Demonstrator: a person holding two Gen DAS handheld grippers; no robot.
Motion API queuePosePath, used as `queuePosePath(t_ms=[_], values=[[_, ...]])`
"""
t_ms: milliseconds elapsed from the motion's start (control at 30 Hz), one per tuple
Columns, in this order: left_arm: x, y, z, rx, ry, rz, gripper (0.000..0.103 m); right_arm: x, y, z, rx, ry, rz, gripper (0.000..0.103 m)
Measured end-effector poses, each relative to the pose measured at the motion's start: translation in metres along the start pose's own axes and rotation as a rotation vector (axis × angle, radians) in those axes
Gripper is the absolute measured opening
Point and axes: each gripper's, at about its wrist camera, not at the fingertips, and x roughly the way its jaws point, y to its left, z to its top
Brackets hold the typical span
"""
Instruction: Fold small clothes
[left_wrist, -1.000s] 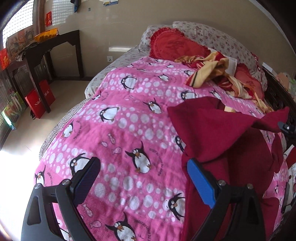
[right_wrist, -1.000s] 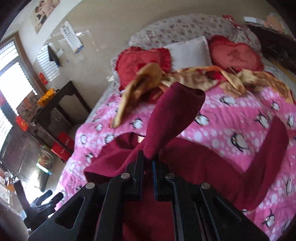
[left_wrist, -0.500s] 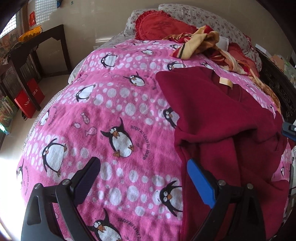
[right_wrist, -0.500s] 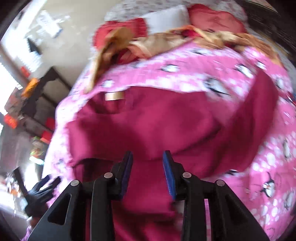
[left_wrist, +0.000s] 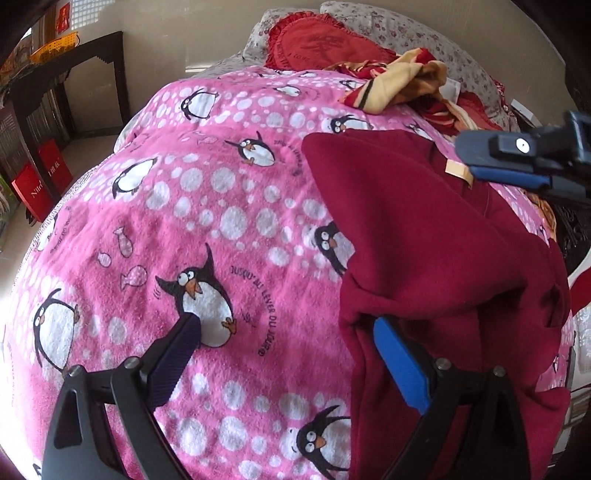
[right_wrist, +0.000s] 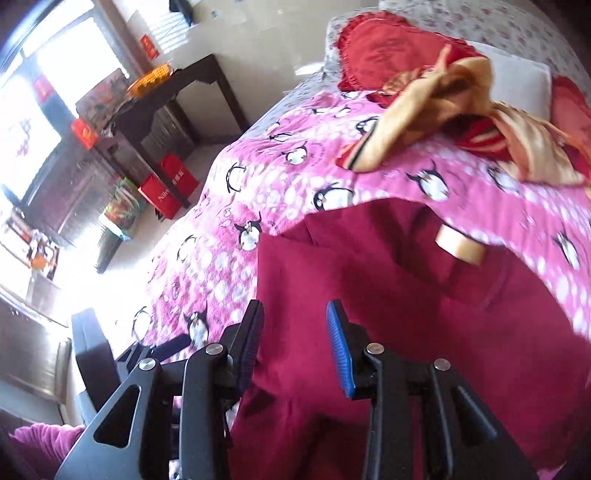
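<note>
Left wrist view: the left tongs (left_wrist: 288, 343) stand wide apart with nothing between them, low over a pink penguin blanket (left_wrist: 221, 221) that covers the bed. The dark red garment (left_wrist: 443, 240) lies flat on the blanket to the right of these tongs; its left edge runs just under and past their blue right finger (left_wrist: 400, 363), though contact there cannot be told. A tan label (left_wrist: 458, 171) sits at the garment's far end. The right tongs (left_wrist: 476, 162) reach in from the right, over that far end near the label.

From the right wrist, the right tongs (right_wrist: 295, 347) are apart and hold nothing, with the dark red garment (right_wrist: 424, 314) spread directly below and ahead of them. Beyond the garment lie a crumpled yellow-and-red cloth (right_wrist: 436, 107) and a red cushion (right_wrist: 384, 48). Far to the left of both tongs stands a dark side table (right_wrist: 184, 96).
</note>
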Motion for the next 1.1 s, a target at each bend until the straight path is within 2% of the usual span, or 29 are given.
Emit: queuePosePath(t_ms=[167, 367, 400, 433, 467, 500, 533, 567, 600, 667, 800, 900, 1000, 1100], values=[[0.006, 0.000, 0.002, 0.005, -0.003, -0.012, 0.097, 0.043, 0.016, 0.030, -0.117, 0.037, -0.020, 0.028], [0.012, 0.000, 0.009, 0.013, -0.017, -0.028, 0.095, 0.109, 0.034, 0.052, -0.251, 0.167, -0.051, 0.031], [0.012, 0.000, 0.010, 0.019, -0.026, -0.031, 0.089, 0.119, 0.036, 0.052, -0.266, 0.187, -0.067, 0.030], [0.012, -0.001, 0.010, 0.029, -0.034, -0.040, 0.076, 0.128, 0.037, 0.051, -0.276, 0.206, -0.078, 0.030], [0.012, -0.002, 0.010, 0.042, -0.035, -0.054, 0.068, 0.135, 0.036, 0.050, -0.281, 0.223, -0.082, 0.029], [0.014, -0.003, 0.011, 0.057, -0.029, -0.076, 0.048, 0.137, 0.032, 0.050, -0.277, 0.230, -0.075, 0.020], [0.014, -0.004, 0.011, 0.069, -0.013, -0.106, 0.038, 0.136, 0.031, 0.049, -0.260, 0.223, -0.050, 0.011], [0.014, -0.004, 0.013, 0.077, 0.001, -0.134, 0.025, 0.132, 0.031, 0.048, -0.239, 0.213, -0.027, 0.000], [0.011, -0.003, 0.015, 0.082, 0.004, -0.152, 0.018, 0.129, 0.032, 0.050, -0.230, 0.196, -0.018, 0.000], [0.003, 0.001, 0.021, 0.097, -0.008, -0.149, 0.012, 0.115, 0.039, 0.053, -0.241, 0.139, 0.007, 0.000], [-0.017, 0.018, 0.033, 0.108, -0.051, -0.116, 0.011, 0.091, 0.047, 0.067, -0.210, 0.045, 0.091, 0.000], [-0.019, 0.035, 0.039, 0.082, -0.058, -0.096, 0.011, 0.093, 0.058, 0.076, -0.223, 0.000, 0.108, 0.000], [-0.003, 0.048, 0.037, 0.043, -0.015, -0.081, 0.011, 0.124, 0.064, 0.075, -0.206, -0.004, 0.077, 0.000], [0.009, 0.050, 0.031, 0.042, 0.003, -0.066, 0.014, 0.158, 0.054, 0.067, -0.125, 0.068, 0.060, 0.000]])
